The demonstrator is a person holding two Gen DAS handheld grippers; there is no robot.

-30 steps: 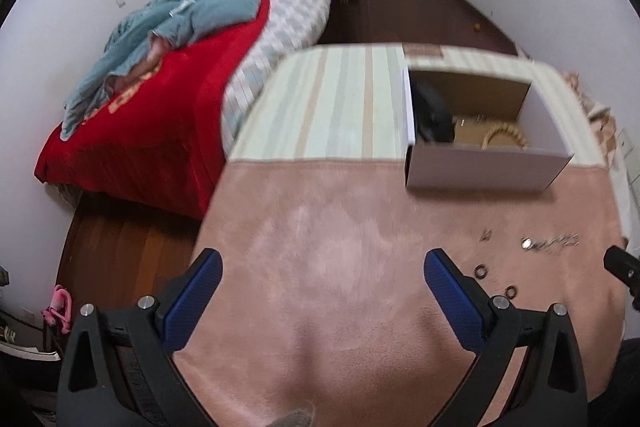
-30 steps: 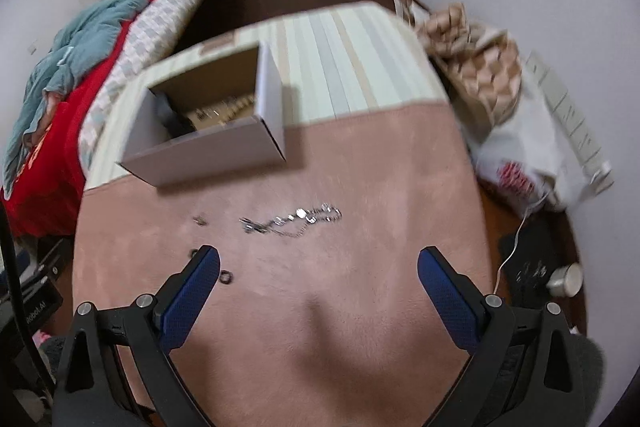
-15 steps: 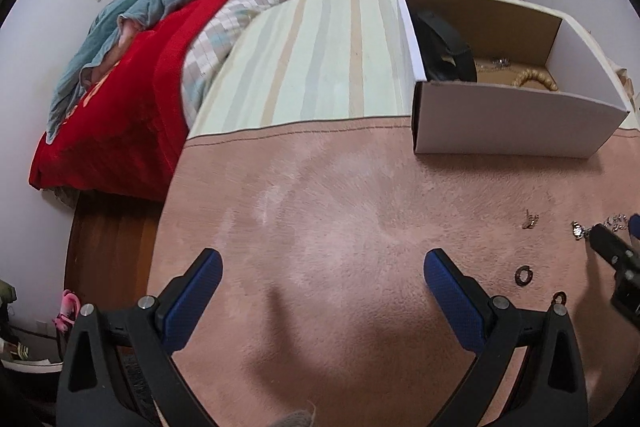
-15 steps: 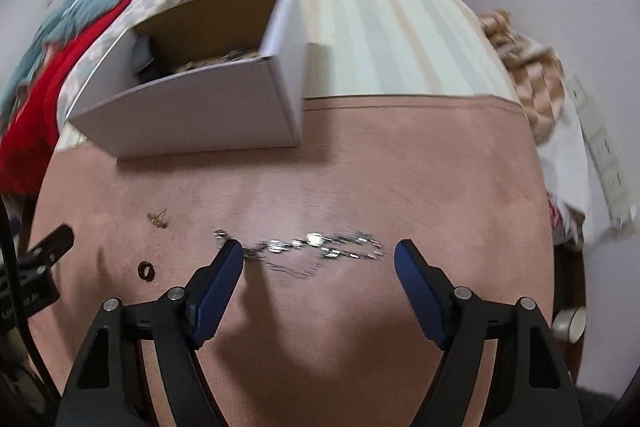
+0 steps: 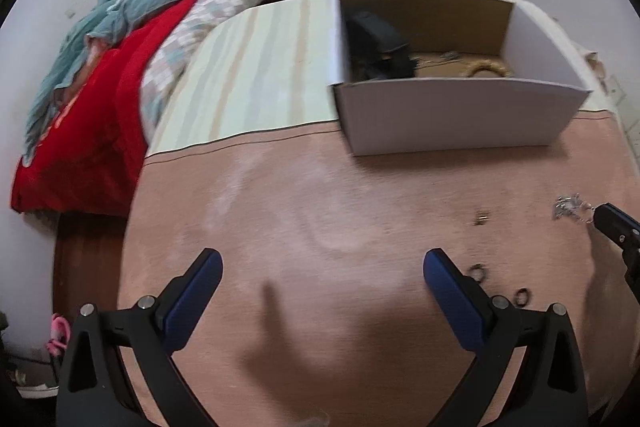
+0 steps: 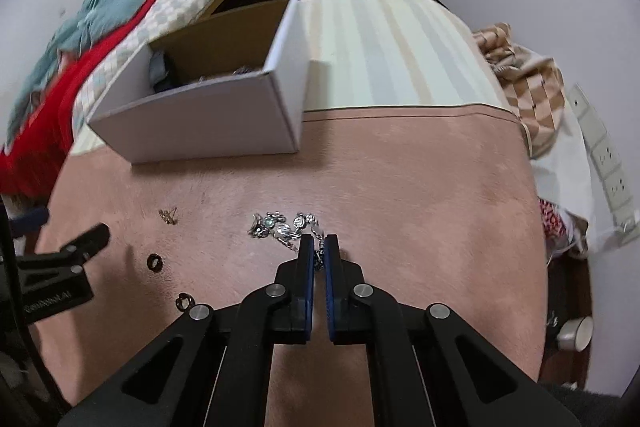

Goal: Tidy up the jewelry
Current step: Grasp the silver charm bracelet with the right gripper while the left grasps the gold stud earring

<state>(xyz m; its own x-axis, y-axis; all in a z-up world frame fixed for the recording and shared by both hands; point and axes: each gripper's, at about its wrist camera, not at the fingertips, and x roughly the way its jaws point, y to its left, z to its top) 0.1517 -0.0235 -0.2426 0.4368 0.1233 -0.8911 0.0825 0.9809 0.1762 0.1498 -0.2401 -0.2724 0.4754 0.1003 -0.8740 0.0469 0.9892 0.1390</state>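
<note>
Silver links and small round charms make up the bracelet [image 6: 286, 226], which lies on the pink plush cloth [image 6: 420, 187] in front of the white cardboard box [image 6: 208, 123]; its near end runs in between the blue pads of the right gripper [image 6: 319, 245], whose jaws are pinched almost together on the chain. By my judgement it is light, limp and slippery; it will drape and swing once lifted, and a hold on a single thin link could slip, so a bite across a charm or a bunched run of chain seems safer; the nap of the cloth may snag the fine links.

To the left of the chain lie a small brass-coloured piece [image 6: 168, 216], probably an earring, and two dark rings [image 6: 155, 261] [image 6: 184, 301], all well apart from one another; these are tiny and stiff and would call for a pinch straight down.

The box already holds a beaded loop [image 5: 486, 70] and a dark object [image 5: 380, 45] that I cannot identify.

The left gripper [image 5: 322, 285] hangs over bare cloth with its jaws spread wide, holding nothing.

Writing is scarce; pale lettering sits on the left gripper's body in the right wrist view, too blurred to read; a red-printed bag [image 6: 554, 223] at the table's right edge is likewise illegible.
</note>
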